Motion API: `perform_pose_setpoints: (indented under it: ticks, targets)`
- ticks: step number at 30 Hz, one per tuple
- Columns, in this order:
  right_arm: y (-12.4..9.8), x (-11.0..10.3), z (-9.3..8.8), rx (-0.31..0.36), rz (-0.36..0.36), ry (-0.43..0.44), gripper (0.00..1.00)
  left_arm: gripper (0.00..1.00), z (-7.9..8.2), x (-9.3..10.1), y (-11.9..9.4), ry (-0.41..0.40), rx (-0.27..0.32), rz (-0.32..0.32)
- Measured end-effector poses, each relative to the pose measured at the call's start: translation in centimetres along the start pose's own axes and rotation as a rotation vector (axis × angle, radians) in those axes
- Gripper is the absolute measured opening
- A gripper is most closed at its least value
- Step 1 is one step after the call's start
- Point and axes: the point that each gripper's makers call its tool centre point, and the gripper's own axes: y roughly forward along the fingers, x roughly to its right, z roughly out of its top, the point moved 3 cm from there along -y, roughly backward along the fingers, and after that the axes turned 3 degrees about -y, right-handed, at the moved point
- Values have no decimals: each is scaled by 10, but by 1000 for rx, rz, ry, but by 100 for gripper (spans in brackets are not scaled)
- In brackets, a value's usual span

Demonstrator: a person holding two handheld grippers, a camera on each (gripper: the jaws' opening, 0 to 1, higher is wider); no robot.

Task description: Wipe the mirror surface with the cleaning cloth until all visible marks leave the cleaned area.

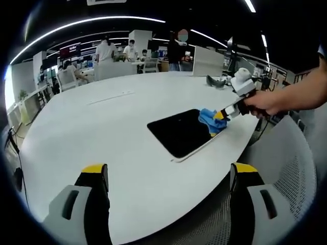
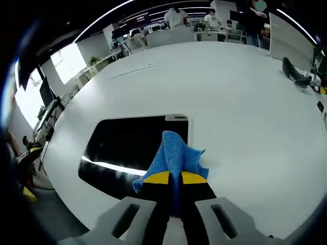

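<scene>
In the left gripper view, the left gripper (image 1: 168, 176) is being held with its yellow-tipped jaws spread wide apart and nothing between them, hanging over the near edge of the white table (image 1: 102, 132). The lower parts of both jaws are being cut off by the bottom of the view. Further out, the mirror (image 1: 180, 131) is lying flat near the table's right edge; it's reading as a dark, almost black slab, so any marks on it can't really be made out from here. Its far right corner is being covered by the blue cleaning cloth (image 1: 209, 120), which is being pressed there by the right gripper (image 1: 220, 115), held in a person's hand (image 1: 265, 102). People at desks in the background are too small to make out.

In the right gripper view, the cloth (image 2: 176, 155) is being pinched between the right gripper's (image 2: 170, 177) jaws, which are clamped close together on it. The cloth's lower part is being hidden behind the jaws. It's bunched up, sitting on the mirror's (image 2: 127, 148) right edge and spilling a bit onto the table (image 2: 245, 112). A bright streak is being reflected across the dark glass.
</scene>
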Motion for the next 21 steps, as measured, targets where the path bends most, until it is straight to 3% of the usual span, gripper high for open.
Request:
perform_pose_setpoints:
  ticks: [21]
  targets:
    - [-11, -3, -14, -3, 4, 26, 1, 99, 3, -1, -1, -9, 15, -3]
